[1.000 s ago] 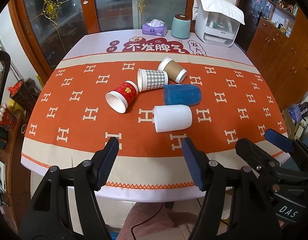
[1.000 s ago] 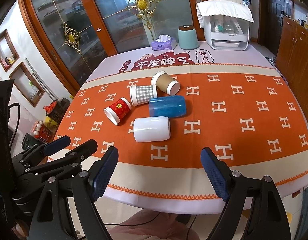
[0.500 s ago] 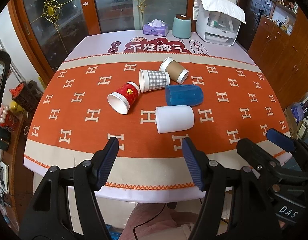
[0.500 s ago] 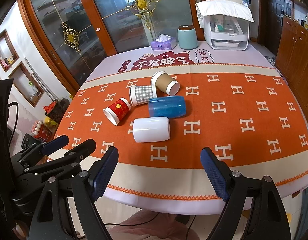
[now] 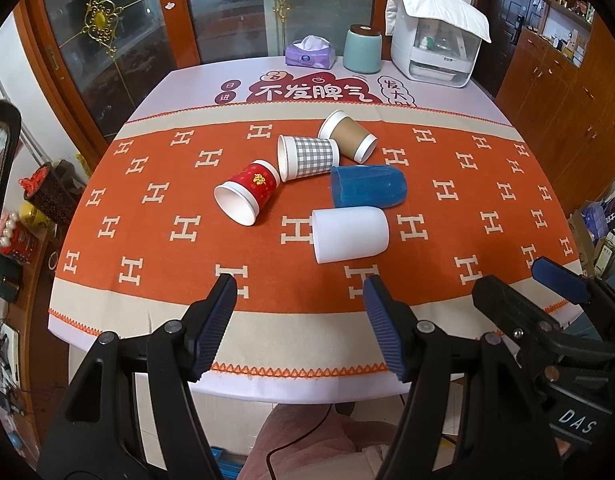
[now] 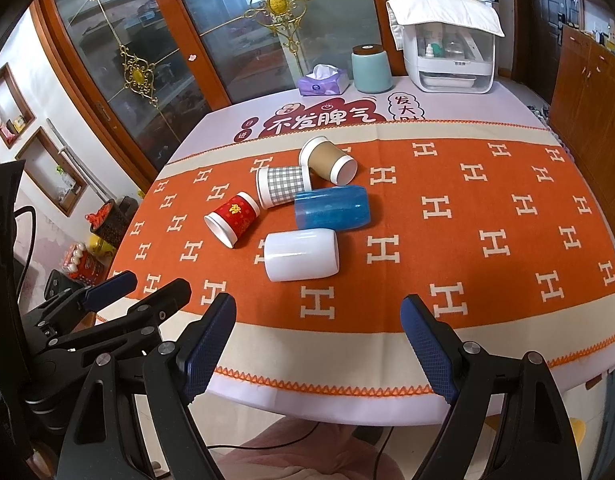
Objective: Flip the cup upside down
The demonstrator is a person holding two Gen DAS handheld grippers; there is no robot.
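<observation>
**A:** What is closest to the cameras?

**B:** Two handheld grippers, both short of the table's near edge. The left gripper (image 5: 299, 320) has its jaws apart and holds nothing. The right gripper (image 6: 319, 344) is the same, jaws spread wide and empty. In the right wrist view the left gripper sits low at eight o'clock.

**A:** And beyond them?

**B:** A table (image 5: 155, 320) covered by an orange cloth patterned with white H shapes. Five cups lie on their sides in a loose cluster near the middle. Nearest is a white cup (image 5: 349, 234), its open mouth pointing toward nine o'clock. Just behind it, at about twelve o'clock from it, is a blue cup (image 5: 367, 186), also on its side; whether the two touch I cannot tell. At ten o'clock from the white cup lies a red cup (image 5: 249, 192), mouth toward seven o'clock. Behind that is a grey checked cup (image 5: 309, 156), and farthest, a brown cup (image 5: 349, 140).

**A:** Anything at the far edge?

**B:** A purple tissue box (image 5: 310, 54), a teal canister (image 5: 363, 50) and a white appliance (image 5: 435, 50) draped with a cloth, all at twelve to one o'clock.

**A:** How far along is the flipping?

**B:** By my reading, it has not begun. No cup stands mouth down and neither gripper touches one. Reaching, gripping, turning and setting down all remain. The task does not say which cup; the white one is nearest.
</observation>
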